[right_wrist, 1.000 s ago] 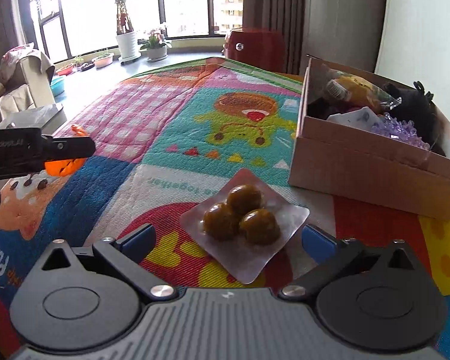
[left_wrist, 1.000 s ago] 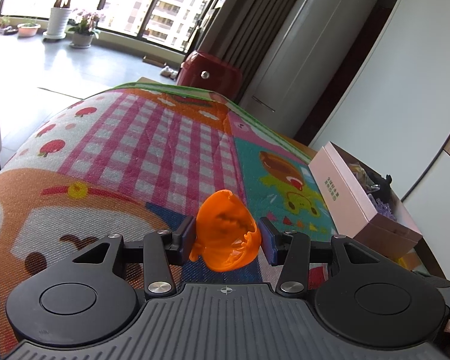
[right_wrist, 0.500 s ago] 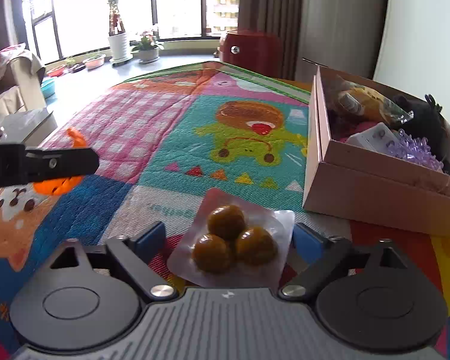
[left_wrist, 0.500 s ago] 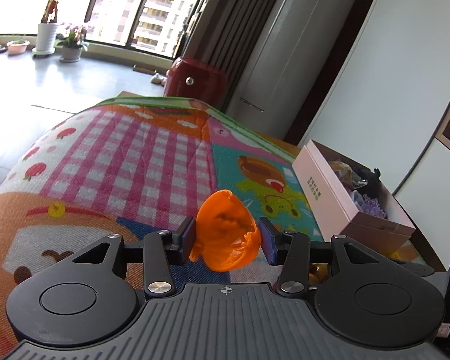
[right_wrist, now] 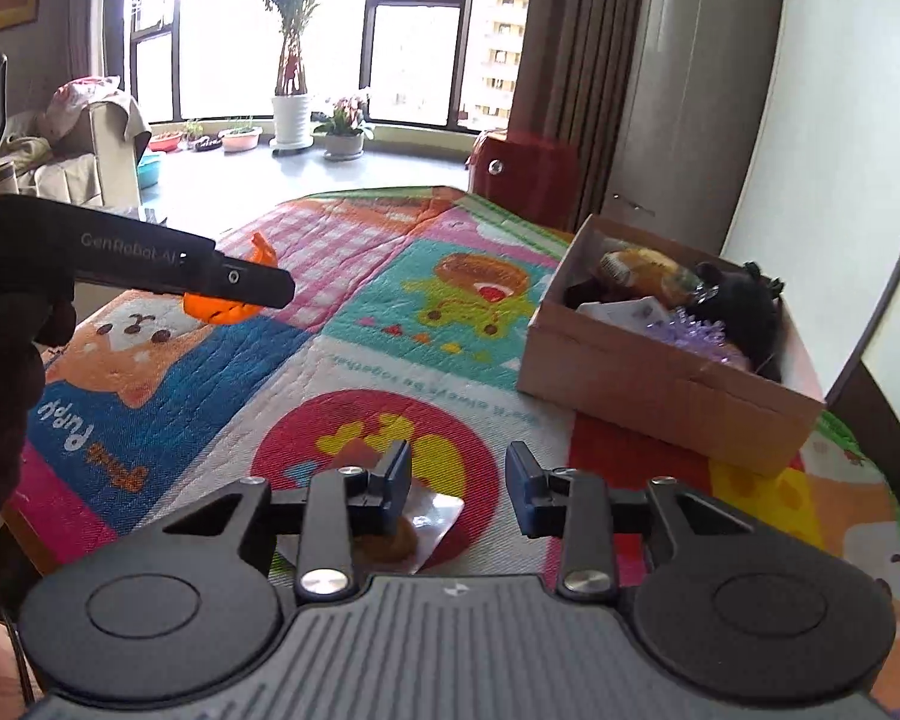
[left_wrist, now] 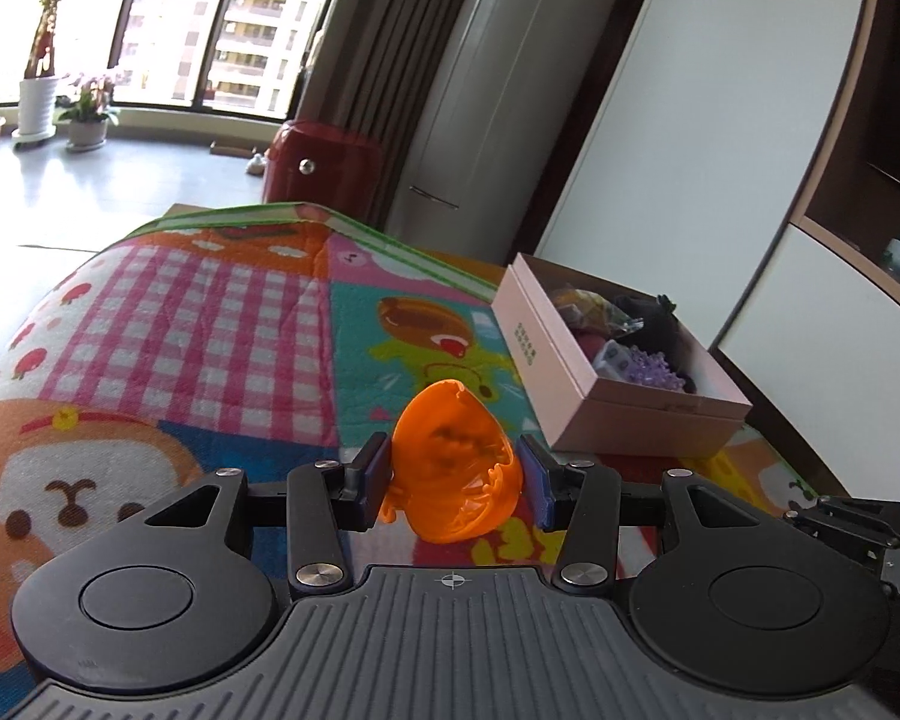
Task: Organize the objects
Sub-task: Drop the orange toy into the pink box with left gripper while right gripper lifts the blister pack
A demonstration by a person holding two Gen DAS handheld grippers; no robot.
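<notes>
My left gripper [left_wrist: 455, 481] is shut on an orange plastic shell [left_wrist: 453, 462] and holds it above the colourful play mat. The shell also shows in the right wrist view [right_wrist: 222, 306], partly hidden behind the left gripper's finger. My right gripper [right_wrist: 456, 483] is open and empty. A clear blister pack of brown balls [right_wrist: 417, 531] lies on the mat just below its left finger, mostly hidden by the gripper body. An open pink cardboard box [left_wrist: 594, 387], holding several items, sits at the right; it also shows in the right wrist view [right_wrist: 660, 393].
The mat [right_wrist: 390, 330] covers a table whose edge drops off at the left. A red stool [left_wrist: 324, 162] stands beyond the far end. A white wall and cabinet [left_wrist: 720, 180] lie behind the box. Potted plants [right_wrist: 291, 114] stand by the window.
The left gripper has swung right with the orange shell, bringing the box closer. The right gripper has risen and narrowed its jaws, and the blister pack has slipped under its body.
</notes>
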